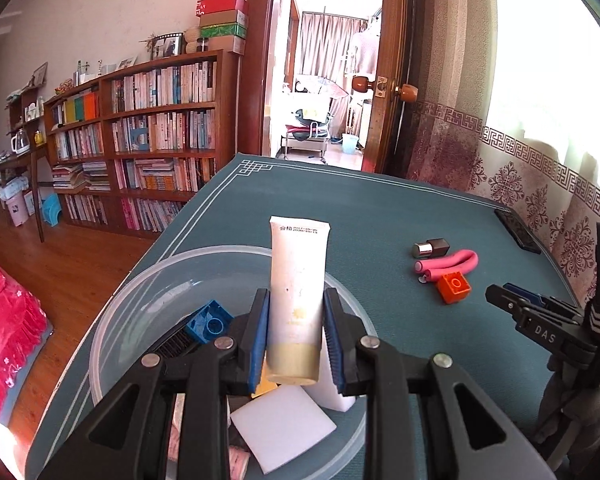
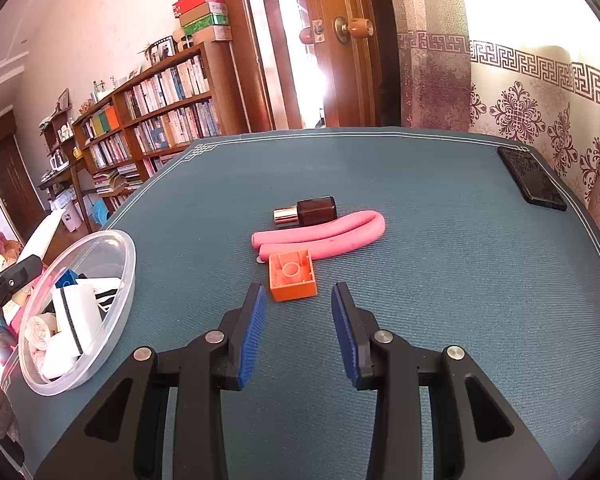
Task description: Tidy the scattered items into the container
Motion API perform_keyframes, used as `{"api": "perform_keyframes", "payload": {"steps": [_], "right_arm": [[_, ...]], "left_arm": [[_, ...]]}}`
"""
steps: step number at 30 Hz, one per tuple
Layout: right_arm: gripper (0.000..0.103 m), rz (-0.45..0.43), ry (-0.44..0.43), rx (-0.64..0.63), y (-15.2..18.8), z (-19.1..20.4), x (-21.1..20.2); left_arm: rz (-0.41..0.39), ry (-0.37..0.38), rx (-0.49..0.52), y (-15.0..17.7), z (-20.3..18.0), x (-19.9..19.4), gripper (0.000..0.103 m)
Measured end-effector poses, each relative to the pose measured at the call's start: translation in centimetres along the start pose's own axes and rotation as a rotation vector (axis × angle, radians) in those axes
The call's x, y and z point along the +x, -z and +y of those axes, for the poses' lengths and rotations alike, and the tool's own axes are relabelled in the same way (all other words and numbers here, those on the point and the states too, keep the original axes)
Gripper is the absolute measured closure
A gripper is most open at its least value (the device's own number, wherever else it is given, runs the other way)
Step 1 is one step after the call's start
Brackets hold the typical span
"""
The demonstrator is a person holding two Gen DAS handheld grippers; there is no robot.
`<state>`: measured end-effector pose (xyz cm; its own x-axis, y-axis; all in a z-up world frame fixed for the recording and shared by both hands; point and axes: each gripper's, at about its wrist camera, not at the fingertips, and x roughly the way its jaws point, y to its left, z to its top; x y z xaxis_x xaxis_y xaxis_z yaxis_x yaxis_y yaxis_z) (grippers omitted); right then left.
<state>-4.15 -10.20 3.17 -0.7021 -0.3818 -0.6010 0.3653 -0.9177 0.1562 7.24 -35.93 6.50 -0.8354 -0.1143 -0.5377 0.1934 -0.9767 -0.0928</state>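
left wrist: left gripper (image 1: 296, 332) clamped on tube (image 1: 298, 300) over bowl (image 1: 112, 316); tube looks light, squashy, slick, so grip mid-body.

right wrist: right gripper (image 2: 298, 320) jaws apart, brick (image 2: 292, 274) at 12 o'clock, rigid, take flat sides. curler (image 2: 324, 236) soft. teal mat (image 2: 460, 320) grippy; bookshelf (image 2: 156, 120) at 10.

Bright daylight; window (image 1: 548, 40) blown out upper right, doorway (image 2: 284, 48) glare, fisheye bending edges, dark corner vignette

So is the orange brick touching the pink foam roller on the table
Touching. In the right wrist view the orange brick has its far edge against the pink foam roller, with no mat showing between them.
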Motion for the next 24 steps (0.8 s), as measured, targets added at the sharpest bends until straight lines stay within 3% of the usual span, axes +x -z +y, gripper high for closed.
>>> {"api": "perform_keyframes", "payload": {"steps": [5,11,13,24], "right_arm": [[0.065,-0.009,0.014,-0.014,-0.1,0.2,0.0],[0.064,0.043,-0.007,0.048,-0.9,-1.2,1.7],[0.059,0.062,-0.02,0.038,-1.1,-1.1,2.4],[0.059,0.118,0.011,-0.032,-1.4,0.7,6.1]], "left_arm": [[-0.012,-0.013,-0.019,-0.2,1.4,-0.4,0.074],[-0.011,-0.005,-0.016,-0.1,1.5,-0.4,0.074],[-0.007,-0.004,-0.015,-0.1,1.6,-0.3,0.074],[-0.005,-0.003,-0.023,-0.1,2.3,-0.4,0.074]]}}
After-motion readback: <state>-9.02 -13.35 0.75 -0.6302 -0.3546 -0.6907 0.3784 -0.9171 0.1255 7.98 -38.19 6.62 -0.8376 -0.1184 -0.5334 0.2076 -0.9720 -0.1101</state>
